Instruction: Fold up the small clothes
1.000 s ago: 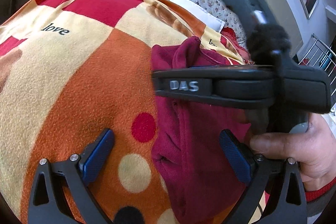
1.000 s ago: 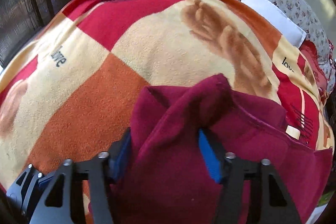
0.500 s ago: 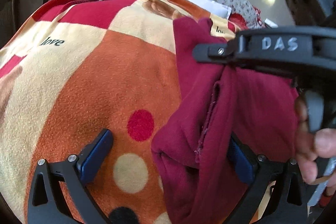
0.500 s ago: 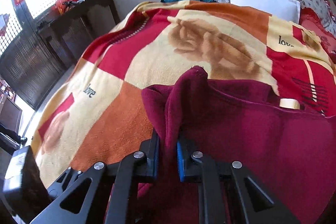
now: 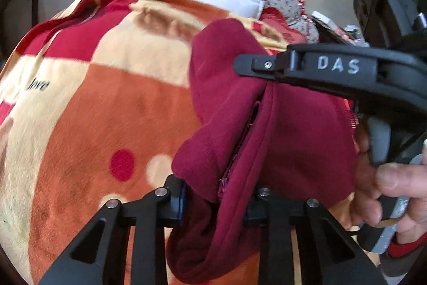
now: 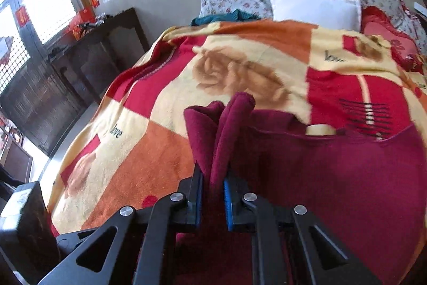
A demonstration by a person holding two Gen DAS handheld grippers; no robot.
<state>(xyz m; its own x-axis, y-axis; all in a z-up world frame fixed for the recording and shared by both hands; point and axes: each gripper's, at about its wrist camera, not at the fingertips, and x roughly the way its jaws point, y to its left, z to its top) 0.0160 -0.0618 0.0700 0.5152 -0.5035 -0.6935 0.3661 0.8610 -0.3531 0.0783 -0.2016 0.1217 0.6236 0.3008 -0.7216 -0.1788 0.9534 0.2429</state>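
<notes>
You're at the pick-up step: right gripper (image 6: pixel 213 200) is clamped on a bunched edge of the maroon garment (image 5: pixel 280 140), left gripper (image 5: pixel 216 200) is closing on a lower fold, cloth between its jaws. Garment sits on the blanket (image 6: pixel 165 108). Next: pull both edges apart and taut. Bed left is free; pillows (image 6: pixel 315 7) well beyond

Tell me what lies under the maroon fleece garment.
Under the maroon fleece garment lies the orange, red and cream patterned blanket, visible all around it. Whatever the blanket carries directly beneath the cloth is covered.
</notes>
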